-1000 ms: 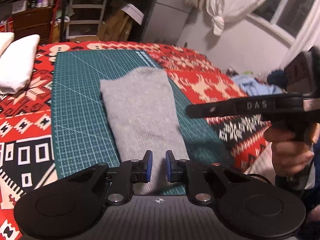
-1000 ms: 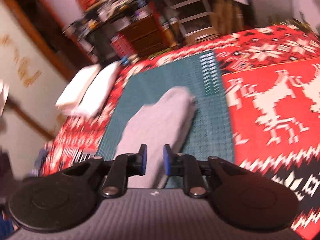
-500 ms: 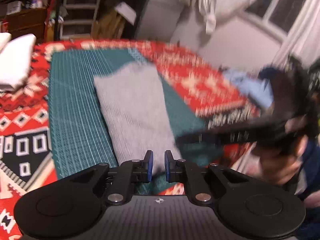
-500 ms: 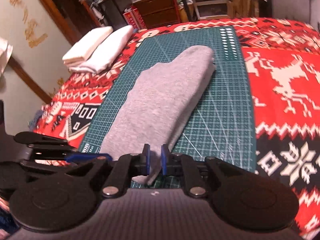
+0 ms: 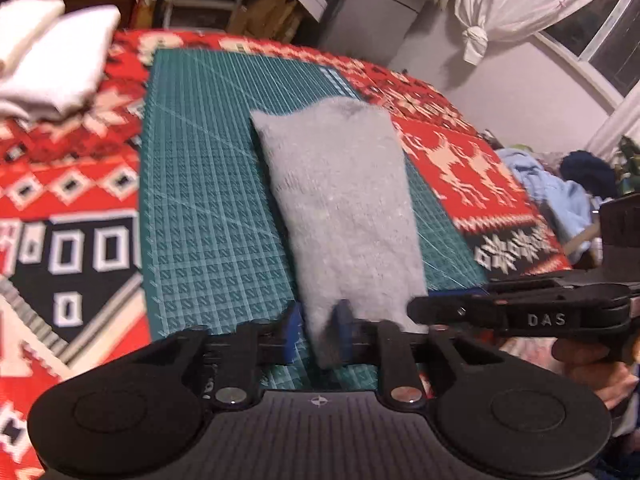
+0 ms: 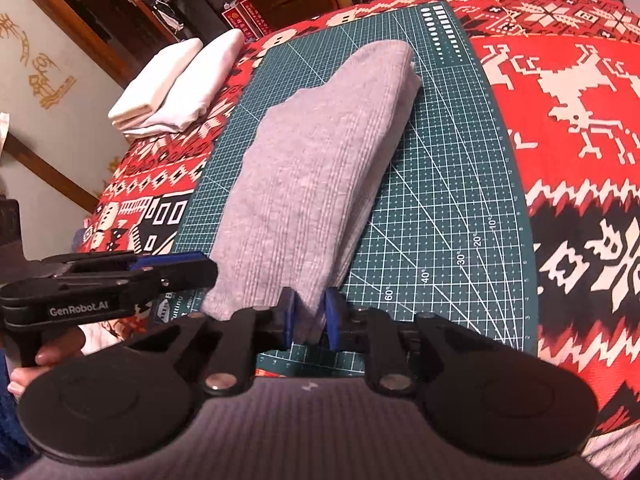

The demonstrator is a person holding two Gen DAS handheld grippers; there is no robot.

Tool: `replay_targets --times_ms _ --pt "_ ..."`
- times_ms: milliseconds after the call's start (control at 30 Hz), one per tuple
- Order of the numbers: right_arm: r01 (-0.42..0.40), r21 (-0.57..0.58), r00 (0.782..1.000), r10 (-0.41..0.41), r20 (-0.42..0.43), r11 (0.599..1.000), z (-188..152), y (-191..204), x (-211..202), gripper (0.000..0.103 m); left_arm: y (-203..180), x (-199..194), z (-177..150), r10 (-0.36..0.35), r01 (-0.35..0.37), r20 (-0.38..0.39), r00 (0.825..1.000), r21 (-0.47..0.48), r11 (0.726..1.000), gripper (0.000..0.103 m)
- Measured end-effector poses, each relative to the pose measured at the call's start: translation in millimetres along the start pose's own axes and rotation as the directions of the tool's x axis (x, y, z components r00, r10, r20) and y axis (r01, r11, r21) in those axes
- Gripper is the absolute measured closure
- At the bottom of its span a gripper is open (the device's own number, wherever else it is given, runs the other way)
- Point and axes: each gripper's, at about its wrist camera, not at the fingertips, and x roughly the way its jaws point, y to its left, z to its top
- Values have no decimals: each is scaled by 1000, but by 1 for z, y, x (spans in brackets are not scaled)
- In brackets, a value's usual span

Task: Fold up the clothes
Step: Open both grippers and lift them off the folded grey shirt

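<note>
A grey knitted garment (image 6: 320,168), already folded into a long narrow strip, lies on the green cutting mat (image 6: 452,200) spread over a red patterned blanket (image 6: 568,92), its near end at about 6 o'clock in both wrist views and its far end running toward 12 o'clock. The left gripper (image 5: 316,332) straddles the near left corner with its blue pads narrowly apart and cloth between them; motion blur hides whether they truly bite. The right gripper (image 6: 308,320) has the near right corner between its pads, which look pressed on the layered edge. A stack of folded white cloth (image 6: 176,84) waits at 10 o'clock off the mat. The step in hand appears to be lifting the near end to carry it over the far end. Done well, it would mean catching every layer in both grips, raising both corners evenly, keeping the edge taut between them, and laying it square on the far hem.
</note>
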Motion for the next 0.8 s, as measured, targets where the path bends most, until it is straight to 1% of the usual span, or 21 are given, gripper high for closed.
replay_targets --times_ms 100,233,300,333,367,400,467,500,533,567,600,633,667,700,800 --pt "-2 -3 1000 2 -5 1000 0 -2 -4 93 -5 -1 -5 8 -8 -9 1000 17 1000 90" --pt "9 -22 1000 -9 0 1000 -2 -6 -12 95 -13 -2 -10 19 -19 -19 1000 45 999 90" --pt "9 -22 1000 -9 0 1000 -3 -7 -15 93 -14 -5 -9 23 -22 -22 999 54 998 91" --pt "6 -18 1000 -7 -1 1000 -3 -8 -17 90 -14 -7 -8 26 -25 -19 999 56 998 91" --pt "6 -14 1000 -6 2 1000 -3 -8 -19 87 -13 -12 -8 30 -29 -4 1000 51 998 88" --pt "8 -16 1000 -8 13 1000 -3 -8 -22 80 -12 -17 -8 35 -36 10 999 48 998 84" --pt "24 -33 999 -22 43 999 -2 -6 -30 73 -13 -27 -8 55 -58 40 998 58 997 64" --pt "39 -49 998 -37 55 998 -2 -4 -33 68 -15 -31 -8 70 -74 49 996 74 995 59" --pt "61 -68 996 -57 64 996 -2 -3 -36 63 -17 -34 -8 85 -90 58 995 90 992 48" --pt "83 -83 995 -78 67 993 -2 -2 -38 51 -19 -37 -8 102 -109 66 993 107 988 36" --pt "106 -99 992 -99 72 989 -2 -1 -40 40 -22 -37 -8 126 -134 72 989 127 983 31" --pt "130 -121 990 -121 78 984 -3 0 -41 35 -24 -37 -8 150 -159 72 986 145 977 20" --pt "154 -143 986 -143 84 978 -4 2 -41 25 -24 -34 -7 175 -182 60 983 157 971 16" --pt "179 -164 982 -166 90 970 -5 3 -41 18 -25 -31 -7 200 -205 48 979 170 964 16" --pt "260 -219 965 -246 91 941 -7 3 -37 10 -20 -21 -6 261 -256 1 965 193 947 16"
